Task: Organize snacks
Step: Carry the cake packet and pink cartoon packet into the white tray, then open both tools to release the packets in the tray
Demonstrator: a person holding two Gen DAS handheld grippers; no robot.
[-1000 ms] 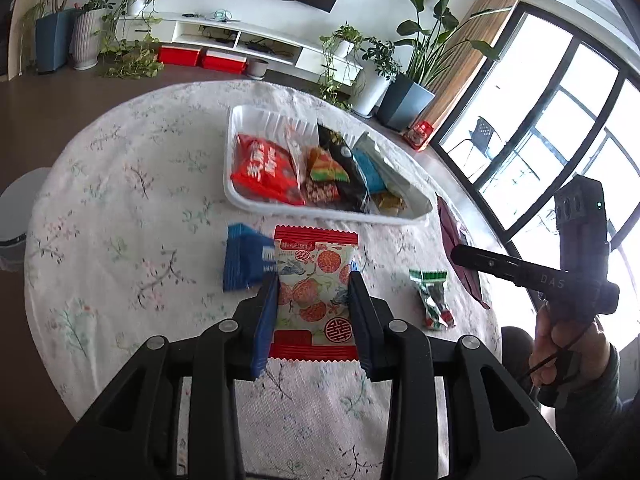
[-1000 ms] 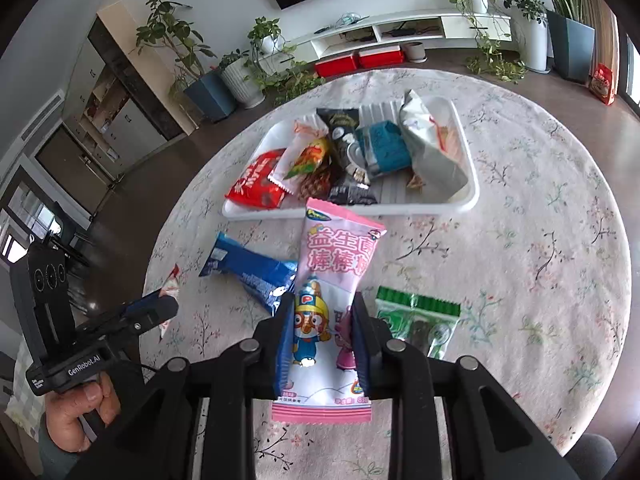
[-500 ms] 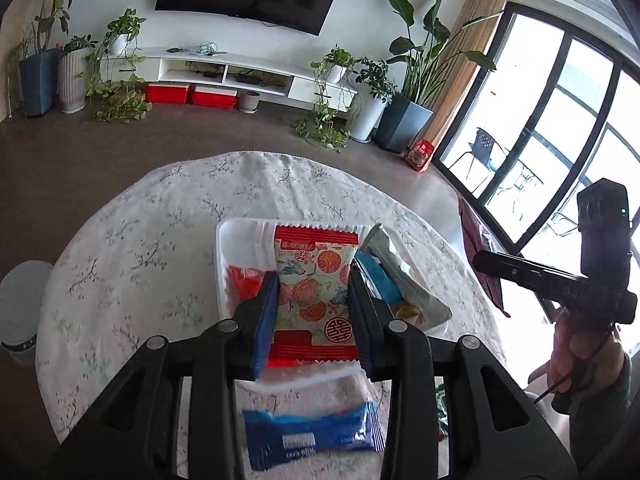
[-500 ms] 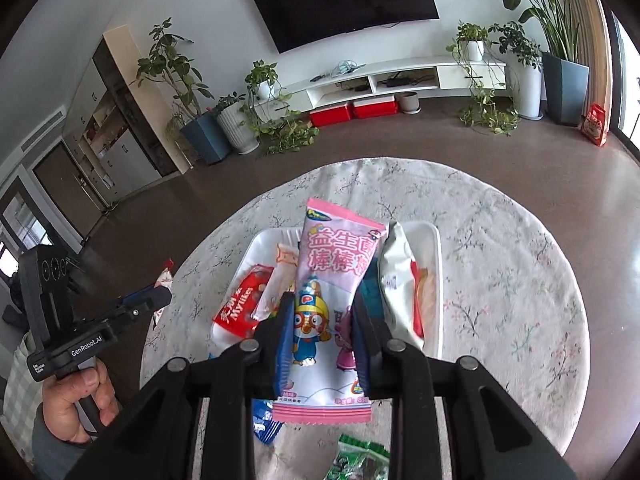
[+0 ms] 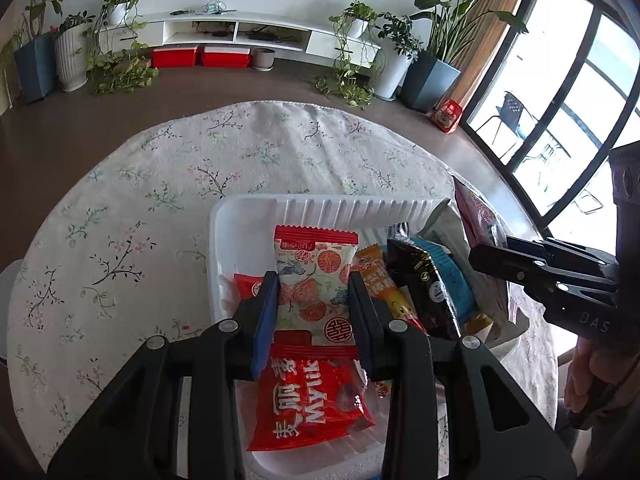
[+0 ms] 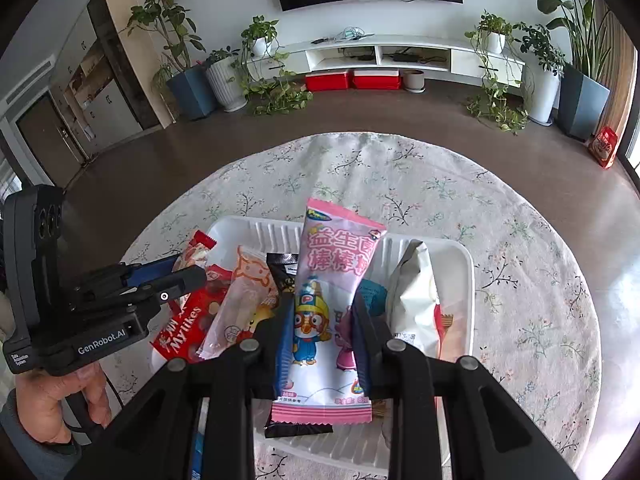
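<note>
While the round floral tabletop [image 5: 168,184] carries the white tray [image 5: 320,206] crowded with packets, the left tongs [image 5: 314,300] grip a red-and-white snack [image 5: 316,276] above the red Mylikes bag [image 5: 312,400]; the right tongs [image 6: 322,320] clench a pink snack pouch [image 6: 332,276] over a silver bag [image 6: 412,292].

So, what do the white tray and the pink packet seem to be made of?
White tray: probably thin moulded plastic or foam, matte, with ribbed walls. Pink packet: glossy printed plastic film, crimped at its ends, held in the right gripper.
</note>
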